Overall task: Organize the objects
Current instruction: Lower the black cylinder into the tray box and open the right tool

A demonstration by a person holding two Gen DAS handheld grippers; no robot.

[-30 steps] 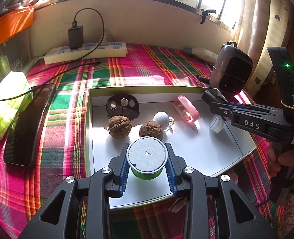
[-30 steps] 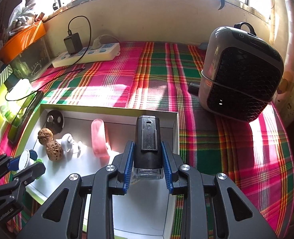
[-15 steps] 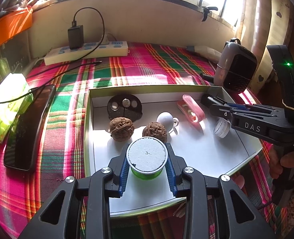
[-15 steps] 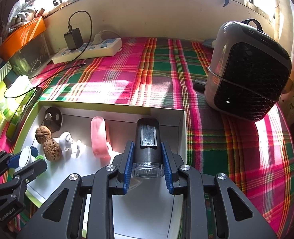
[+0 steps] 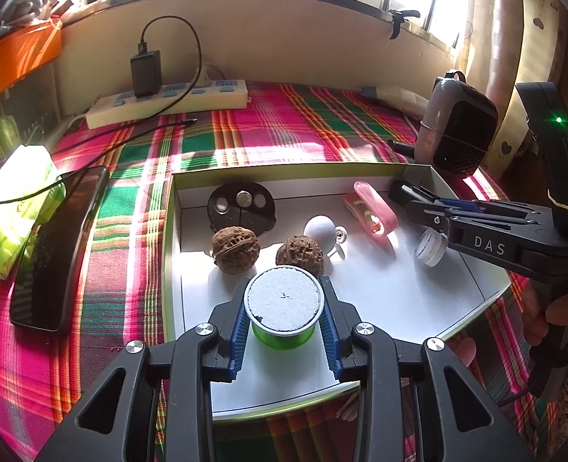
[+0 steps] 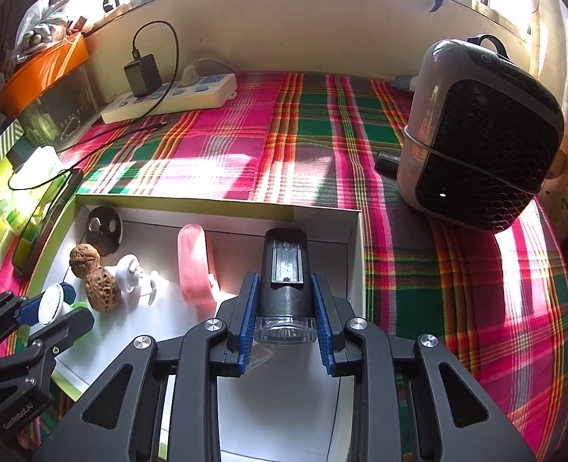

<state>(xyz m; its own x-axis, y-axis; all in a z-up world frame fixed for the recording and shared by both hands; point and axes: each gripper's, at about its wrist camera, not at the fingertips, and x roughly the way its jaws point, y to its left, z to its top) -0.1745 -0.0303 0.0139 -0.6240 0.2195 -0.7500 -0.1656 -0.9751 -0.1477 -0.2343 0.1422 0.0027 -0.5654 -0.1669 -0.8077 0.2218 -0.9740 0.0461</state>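
Two grippers, both loaded, over shallow white box [image 5: 361, 396] with green rim, set on plaid cloth [image 5: 268, 131].
Left gripper [image 5: 283, 310]: blue pads clamped on green spool [image 5: 283, 302] with grey-white top, at near left of box.
Right gripper [image 6: 285, 310]: clenched on black lamp-like device [image 6: 284, 269] with clear lens end [image 6: 284, 329], at right side of box.
Mid box, left to right in left wrist view: two walnuts [image 5: 236, 248], side by side, apart; white ball-headed piece [image 5: 320, 229] just behind right walnut; pink case [image 5: 370, 213], tilted.
Far left corner of box: black disc [image 5: 241, 210] with three round insets, leaning on wall.
Left of box: dark phone [image 5: 53, 246], green packet [image 5: 10, 208].
Far right: small heater [image 6: 480, 131] with black grille.
Far, by wall: white power strip [image 5: 168, 104] with black charger [image 5: 145, 73] plugged in.
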